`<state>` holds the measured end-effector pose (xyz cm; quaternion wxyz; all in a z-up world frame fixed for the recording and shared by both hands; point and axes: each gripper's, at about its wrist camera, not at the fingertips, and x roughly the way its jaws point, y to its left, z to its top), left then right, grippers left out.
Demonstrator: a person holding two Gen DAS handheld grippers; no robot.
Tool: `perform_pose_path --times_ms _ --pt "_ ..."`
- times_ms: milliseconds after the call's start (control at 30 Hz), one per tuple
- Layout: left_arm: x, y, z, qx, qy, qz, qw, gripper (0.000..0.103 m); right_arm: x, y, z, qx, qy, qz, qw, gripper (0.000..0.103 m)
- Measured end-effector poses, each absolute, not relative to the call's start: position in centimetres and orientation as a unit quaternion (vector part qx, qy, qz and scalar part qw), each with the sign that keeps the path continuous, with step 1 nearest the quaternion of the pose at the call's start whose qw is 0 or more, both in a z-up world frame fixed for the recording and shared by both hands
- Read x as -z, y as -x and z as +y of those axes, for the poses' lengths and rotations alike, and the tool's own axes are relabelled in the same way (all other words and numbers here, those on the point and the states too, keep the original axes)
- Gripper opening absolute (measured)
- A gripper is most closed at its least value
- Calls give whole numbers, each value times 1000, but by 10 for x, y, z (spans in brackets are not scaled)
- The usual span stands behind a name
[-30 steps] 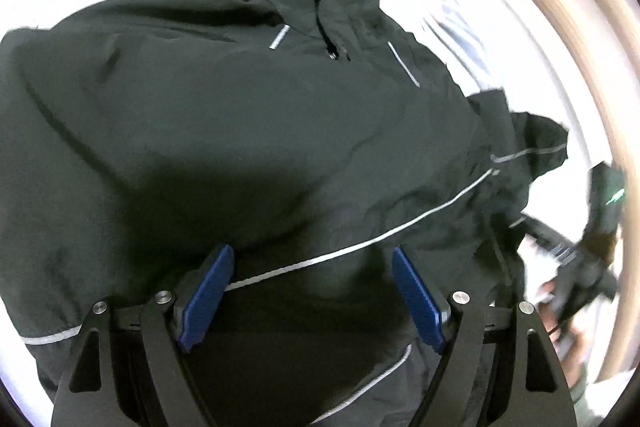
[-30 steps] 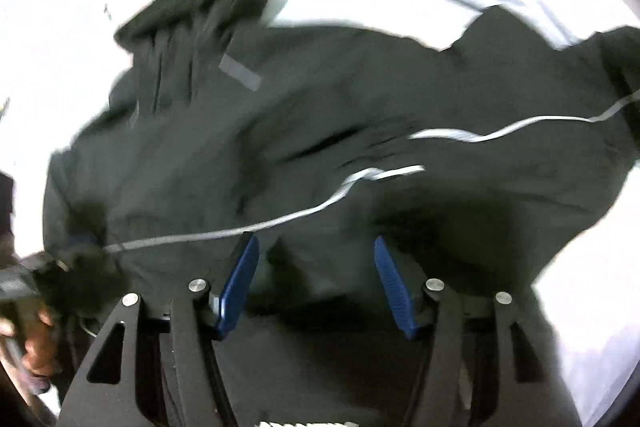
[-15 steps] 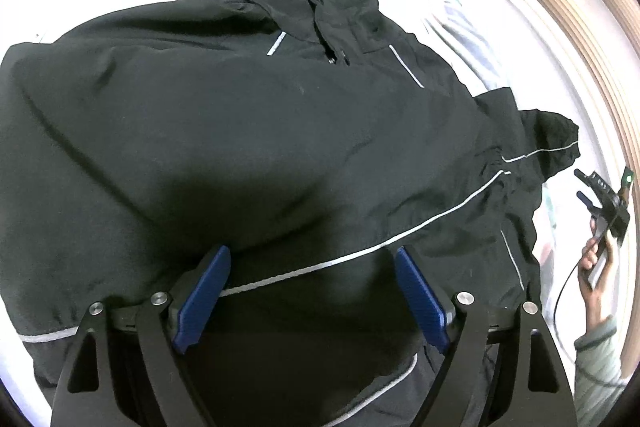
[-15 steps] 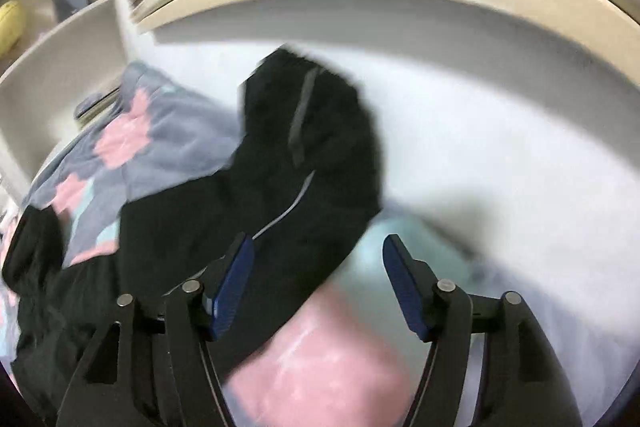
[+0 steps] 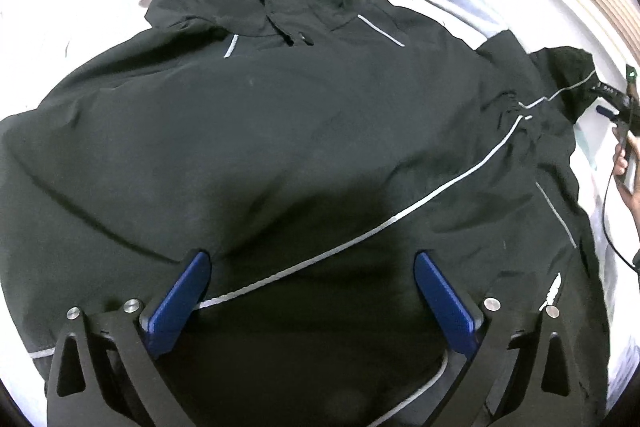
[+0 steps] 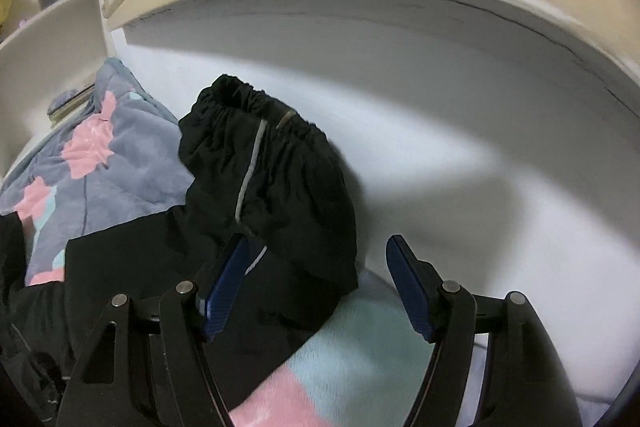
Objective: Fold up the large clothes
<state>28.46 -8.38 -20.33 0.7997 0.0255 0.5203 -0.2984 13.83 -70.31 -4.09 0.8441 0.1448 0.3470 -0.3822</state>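
— While spread across the bed (image 6: 460,187), filled mid-frame: jacket (image 5: 280,131), unfolded. Sleeve cuff (image 6: 256,131) lay centre-left.
— Both empty: left gripper (image 5: 312,279), right gripper (image 6: 318,259), gaping. Folding barely begun.

Our left gripper (image 5: 310,281) is held low with its jaws spread wide; both blue pads (image 5: 178,303) show their full inner faces and nothing sits between them. Its black finger frames fill the bottom of the left wrist view.

Our right gripper (image 6: 318,277) is likewise spread, jaws apart, blue pads (image 6: 410,287) angled outward. In the left wrist view we see the right gripper at the far right edge, with our right hand (image 5: 626,167) wrapped around its handle and a thin black cable hanging below the wrist.
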Motion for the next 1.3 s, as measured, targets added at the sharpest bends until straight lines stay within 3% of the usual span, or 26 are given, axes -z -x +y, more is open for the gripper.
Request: perform_pose_path --times_ms 67,100,167,200,233,300,467,733,867,967,1200,1233,1300 --pt "202 -288 -78 300 -1 521 799 102 43 -147 -706 372 -152 353 845 70" --pt "201 -291 -74 301 17 521 798 102 42 -147 -704 368 -150 354 846 57" --pt "199 -295 -65 300 48 520 798 101 42 -158 -700 370 -132 365 844 51" --pt "197 -297 -60 298 65 518 799 98 43 -162 -698 371 -123 367 844 35" --pt "194 -299 -55 294 77 514 802 95 43 -165 -695 366 -118 370 846 28" --pt "189 -302 -45 286 97 505 808 78 39 -166 -683 347 -121 373 852 18" --pt "177 -307 -27 279 138 482 819 55 10 -163 -614 302 -70 357 881 16" --pt "155 -300 -15 290 150 455 829 49 -30 -178 -489 240 23 345 907 15" --pt "143 -299 -8 296 154 437 836 30 -40 -186 -428 206 59 345 914 14" --pt "134 -298 -1 300 165 424 838 30 -49 -189 -377 151 63 345 924 5" --pt "127 -300 21 292 189 413 842 30 -48 -195 -263 72 128 350 925 7" --pt "128 -300 24 288 190 415 842 30 -46 -195 -264 75 131 355 923 12" --pt "129 -301 29 288 200 418 838 30 -38 -196 -283 83 108 373 918 50"
